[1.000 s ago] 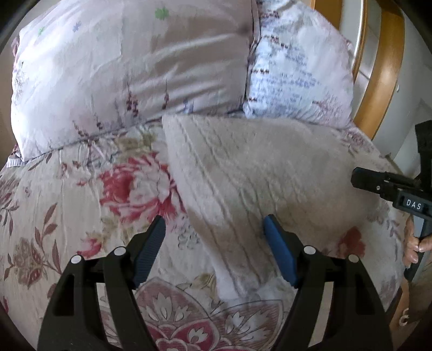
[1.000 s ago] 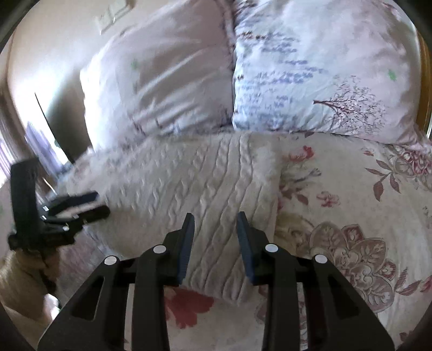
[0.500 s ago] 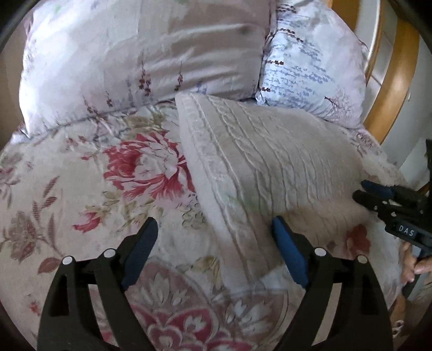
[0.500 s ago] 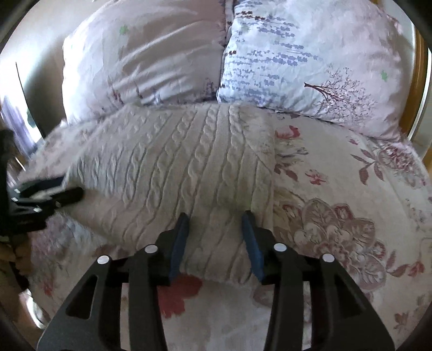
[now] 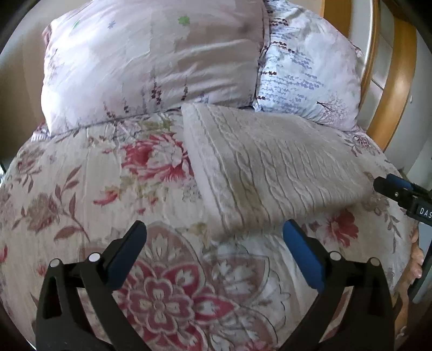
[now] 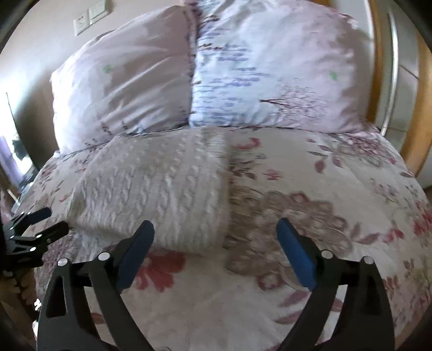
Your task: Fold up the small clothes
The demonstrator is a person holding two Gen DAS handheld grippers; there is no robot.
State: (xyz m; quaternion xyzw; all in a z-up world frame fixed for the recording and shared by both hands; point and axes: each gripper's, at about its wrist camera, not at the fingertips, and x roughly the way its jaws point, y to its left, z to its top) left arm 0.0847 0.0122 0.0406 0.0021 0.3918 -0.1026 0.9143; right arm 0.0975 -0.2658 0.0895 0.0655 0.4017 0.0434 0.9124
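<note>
Lying folded into a thick rectangular pad, the cream cable-knit sweater (image 5: 272, 172) rests on the floral quilted bedspread (image 5: 89, 189) of the bed, its far edge close against the two pillows at the head. A pale lilac pillow with small sprig prints (image 5: 151, 62) sits beside a white pillow printed with blue script and a bare tree (image 5: 305, 75), the two touching along one seam. Behind them curves a wooden headboard (image 5: 399, 81).

Hovering near the sweater's front left corner, the left tool (image 5: 214, 243) has its blue-padded jaws opening wide; the garment's near edge lies just beyond the tips, and neither pad presses on it. The right tool (image 6: 216, 232) is likewise opening, spread broadly, with the sweater's near right corner ahead of and between the tips, untouched by the pads. This view is blurred.

From the left wrist view the right tool shows at the right edge, just beside the sweater's right end, with a person's fingers (image 5: 415, 259) below it. A wall switch plate (image 6: 89, 19) is mounted above the lilac pillow.
</note>
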